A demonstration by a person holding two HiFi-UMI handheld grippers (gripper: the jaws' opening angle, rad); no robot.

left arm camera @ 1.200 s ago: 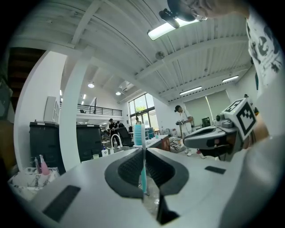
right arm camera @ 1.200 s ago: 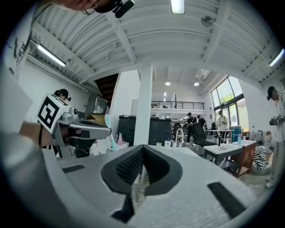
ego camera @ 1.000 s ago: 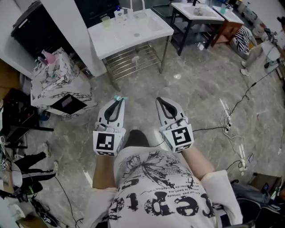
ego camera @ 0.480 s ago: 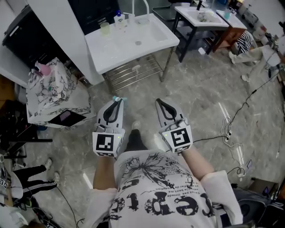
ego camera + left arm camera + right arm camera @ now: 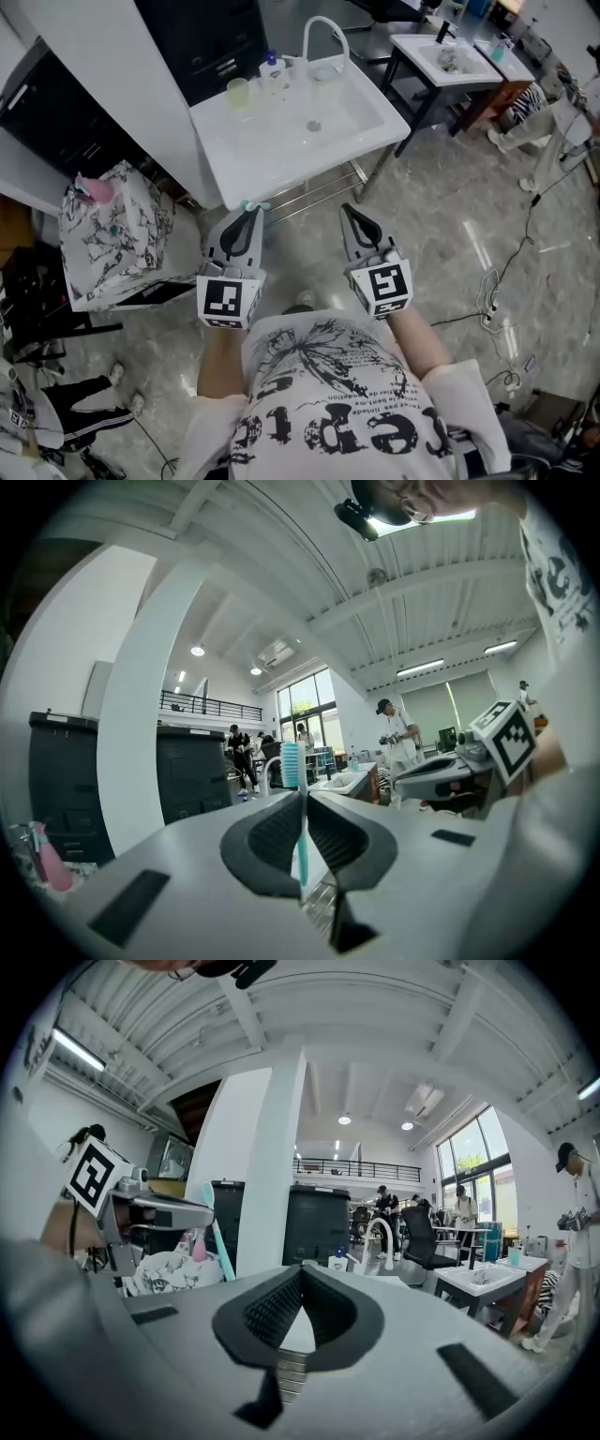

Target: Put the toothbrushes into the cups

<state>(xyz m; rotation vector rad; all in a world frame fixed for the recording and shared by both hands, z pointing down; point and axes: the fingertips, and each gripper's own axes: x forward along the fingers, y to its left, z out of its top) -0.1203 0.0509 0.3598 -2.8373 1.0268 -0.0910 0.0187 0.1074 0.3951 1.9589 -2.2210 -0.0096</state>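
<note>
- Sink (image 5: 281,155) is standing ahead of both jaws, well apart. Its front rim and basin are lying between the jaws and the cup.
- Patterned bag (image 5: 112,230) is sitting off to the left of the left jaws, outside the line to the cup.
- Faucet (image 5: 323,33) is arching over the back rim, ahead and nearer the right jaws' line. It's the tall thing to steer round.
- Left gripper (image 5: 302,794) is clamping the toothbrush, with the head sticking up above the jaws and the handle hanging below.
- Right gripper (image 5: 302,1269) is sitting closed tip to tip, carrying nothing.
- Bottle (image 5: 272,70) is standing just right of the cup and crowding that side.
- Cup (image 5: 237,92) is standing on the back rim, roughly straight ahead of the left jaws. It's looking light, so it's likely tipping if nudged.
- Toothbrush (image 5: 301,846) is looking light, stiff, thin and made of slick plastic, so it's likely pivoting in a loose pinch. Judging the hold on the upper handle good, since it's leaving the lower end free for entering the cup first.
</note>
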